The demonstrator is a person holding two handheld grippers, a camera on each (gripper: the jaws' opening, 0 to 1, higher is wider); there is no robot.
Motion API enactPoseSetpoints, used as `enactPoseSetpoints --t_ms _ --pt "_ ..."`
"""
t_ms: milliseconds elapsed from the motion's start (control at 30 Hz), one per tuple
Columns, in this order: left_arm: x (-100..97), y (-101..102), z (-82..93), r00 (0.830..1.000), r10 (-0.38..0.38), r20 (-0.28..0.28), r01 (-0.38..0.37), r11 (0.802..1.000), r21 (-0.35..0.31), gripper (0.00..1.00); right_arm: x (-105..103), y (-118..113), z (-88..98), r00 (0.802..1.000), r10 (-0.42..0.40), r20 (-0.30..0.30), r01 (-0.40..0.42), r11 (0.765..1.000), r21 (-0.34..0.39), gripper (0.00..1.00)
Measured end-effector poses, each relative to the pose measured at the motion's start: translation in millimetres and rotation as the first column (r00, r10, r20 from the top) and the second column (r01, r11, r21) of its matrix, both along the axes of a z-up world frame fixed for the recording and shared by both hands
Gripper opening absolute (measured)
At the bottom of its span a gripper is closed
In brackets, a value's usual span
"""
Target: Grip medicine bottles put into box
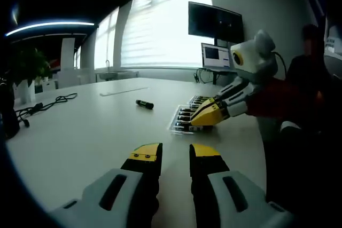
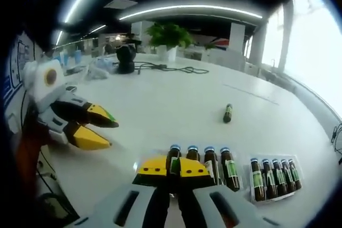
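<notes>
Now, in the left gripper view, the left gripper (image 1: 175, 156) hovers low over the white table (image 1: 85, 126) with its yellow-tipped jaws narrowly apart and nothing between them. Ahead and to the right, the right gripper (image 1: 206, 117) reaches down onto the rows of medicine bottles (image 1: 187, 115) lying in their clear trays. 1 loose bottle (image 1: 144, 104) lies alone farther out on the table, well apart from the trays.

In the right gripper view, the right gripper (image 2: 173, 168) has its jaws drawn in around the leftmost bottle (image 2: 173, 159) of a row of 4 bottles (image 2: 211, 165) with blue caps. A second tray of 5 bottles (image 2: 273, 179) sits just beside that row. The loose bottle (image 2: 227, 113) lies beyond, and the left gripper (image 2: 96, 131) waits at the left, slightly parted and empty. I cannot pick out a separate box beyond these trays.

The step in hand looks like seizing that end bottle. To do it well, the grip should sit on the bottle's body below the cap, squarely across it, and the lift should go straight up so the touching neighbour is not dragged along.
</notes>
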State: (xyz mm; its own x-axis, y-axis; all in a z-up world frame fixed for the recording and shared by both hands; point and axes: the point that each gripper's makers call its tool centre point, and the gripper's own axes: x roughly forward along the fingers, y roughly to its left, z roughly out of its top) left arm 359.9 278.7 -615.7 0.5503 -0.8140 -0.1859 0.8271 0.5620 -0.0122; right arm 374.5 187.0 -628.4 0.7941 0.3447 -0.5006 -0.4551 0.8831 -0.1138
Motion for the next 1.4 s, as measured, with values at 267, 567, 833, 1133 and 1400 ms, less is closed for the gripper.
enactPoseSetpoints --t_ms 267,567,833,1133,1400 --pt "-0.5 0 0.2 1.0 0.0 0.001 0.0 1.0 0.0 0.14 12 -4 -11.0 1.0 -0.015 -0.019 0.016 1.0 0.012 0.0" --pt "-0.1 0 0.8 1.0 0.0 0.0 0.0 1.0 -0.006 0.14 11 0 -8.9 0.999 0.008 -0.037 -0.004 0.996 0.088 0.02" --pt "0.0 0 1.0 1.0 -0.001 0.002 0.001 1.0 -0.006 0.14 7 1 1.4 1.0 0.021 -0.001 -0.021 0.997 0.072 0.03" --pt "0.3 1 1.0 1.0 -0.001 0.001 0.001 1.0 -0.006 0.14 9 -8 11.3 1.0 0.015 0.027 -0.017 0.998 0.065 0.05" --pt "0.5 1 1.1 1.0 0.0 0.002 0.0 1.0 -0.006 0.14 17 -15 22.5 0.998 0.023 0.058 -0.025 0.999 0.045 0.06"
